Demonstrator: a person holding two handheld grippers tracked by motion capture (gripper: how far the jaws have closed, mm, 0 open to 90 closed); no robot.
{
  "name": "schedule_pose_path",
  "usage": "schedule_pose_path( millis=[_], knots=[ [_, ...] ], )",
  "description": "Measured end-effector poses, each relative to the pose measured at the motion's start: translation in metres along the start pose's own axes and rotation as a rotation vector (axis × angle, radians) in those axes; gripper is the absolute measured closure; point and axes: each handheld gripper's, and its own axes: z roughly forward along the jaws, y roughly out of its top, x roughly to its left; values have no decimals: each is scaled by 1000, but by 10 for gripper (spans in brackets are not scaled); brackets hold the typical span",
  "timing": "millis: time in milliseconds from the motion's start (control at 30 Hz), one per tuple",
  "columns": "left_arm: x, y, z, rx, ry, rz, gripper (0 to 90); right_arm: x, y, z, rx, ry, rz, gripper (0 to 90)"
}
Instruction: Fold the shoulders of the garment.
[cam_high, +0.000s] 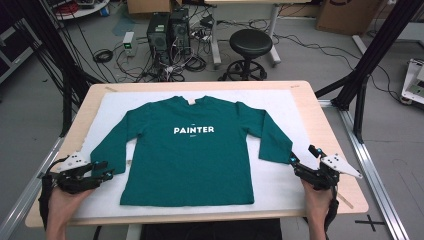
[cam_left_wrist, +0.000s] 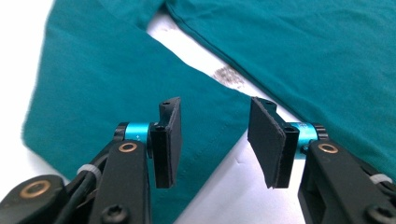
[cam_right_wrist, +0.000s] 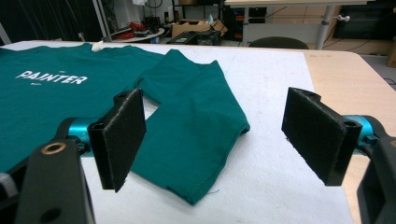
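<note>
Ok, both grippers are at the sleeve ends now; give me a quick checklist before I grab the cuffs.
1. Shirt lies flat, print side up, on the white mat: ok.
2. Left sleeve lies spread with its cuff free of the body: ok.
3. Left gripper lined up on the cuff, jaws part open with the cuff edge below them, pads not pressing yet: ok.
4. Right sleeve lies flat, cuff toward the gripper: ok.
5. Right gripper jaws wide open, nothing held, cuff ahead of the pads: ok.
6. Whether either gripper's lower tips touch the mat: cannot tell.
</note>
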Motion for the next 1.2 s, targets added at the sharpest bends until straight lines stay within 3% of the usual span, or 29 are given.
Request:
schedule_pose_path(
  millis=[133, 400, 633, 767, 900, 933, 967, 1000, 1100, 1133, 1167, 1200],
  knots=[
    [1, -2, 4, 37, 10, -5, 540, 0, 0, 0, 0, -1, 0, 216],
    [2, -1, 10, 42, 21, -10, 551, 0, 0, 0, 0, -4, -2, 216],
    [-2, 0, 12, 37, 57, 4, 747, 1, 0, 0, 1, -9, -2, 217],
    [-3, 1, 13, 37, 85, -14, 832, 1, 0, 0, 3, -11, -7, 217],
    [-4, 2, 13, 28, 102, -22, 856, 1, 0, 0, 3, -12, -5, 217],
    [-6, 4, 13, -6, 99, -29, 857, 1, 0, 1, 8, -12, -4, 217],
    [-6, 4, 13, -6, 99, -29, 857, 1, 0, 1, 9, -11, -5, 217],
    [-11, 12, 13, -58, 86, -35, 857, 1, 0, 1, 7, -13, -5, 217],
    [-15, 20, 12, -91, 74, -37, 857, 1, 0, 0, 8, -13, -5, 217],
    [-17, 29, 14, -130, 63, -54, 857, 1, 0, 0, 7, -13, -3, 217],
    [-17, 29, 14, -130, 63, -54, 857, 1, 0, 0, 7, -13, -4, 217],
    [-17, 37, 17, -158, 62, -82, 857, 1, 0, 0, 6, -13, -4, 217]
  ],
)
